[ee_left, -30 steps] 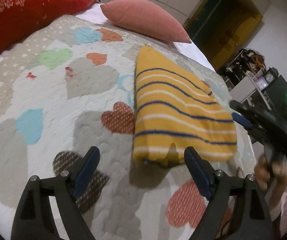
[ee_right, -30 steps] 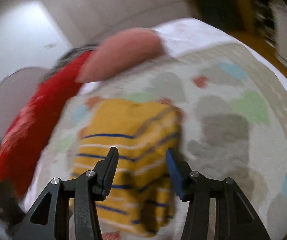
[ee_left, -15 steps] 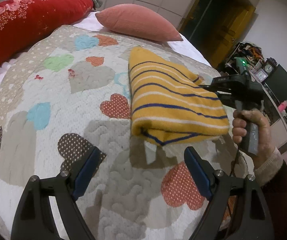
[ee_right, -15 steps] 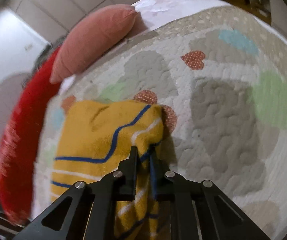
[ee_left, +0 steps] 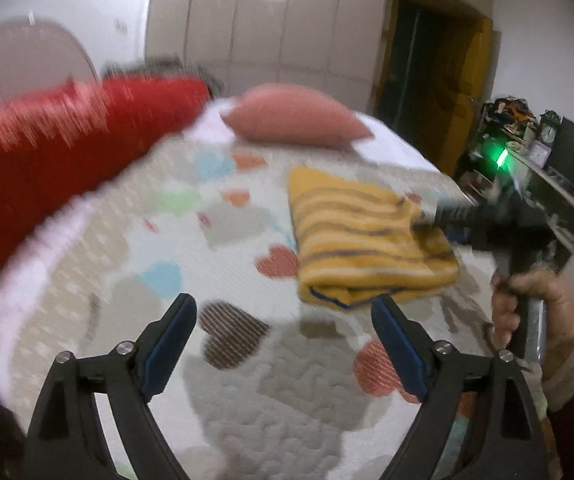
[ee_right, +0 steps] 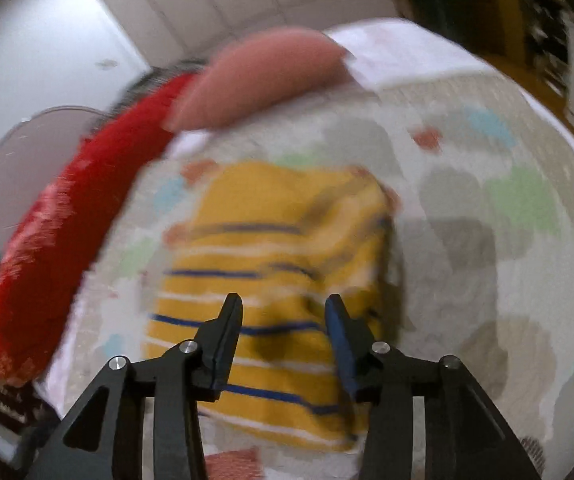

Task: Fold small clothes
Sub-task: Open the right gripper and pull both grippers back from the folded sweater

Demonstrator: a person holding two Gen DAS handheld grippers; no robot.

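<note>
- left gripper (ee_left: 283,312) jaws wide apart, empty, over heart-print quilt (ee_left: 247,400)
- right gripper (ee_right: 283,312) jaws apart, nothing held, above folded yellow striped sweater (ee_right: 271,240)
- sweater flat on the quilt, right of centre
- pink pillow (ee_left: 295,118), red pillow (ee_left: 55,148) behind
- wardrobe (ee_left: 263,20), doorway (ee_left: 423,76) beyond
- no readable text; frames blurred
</note>
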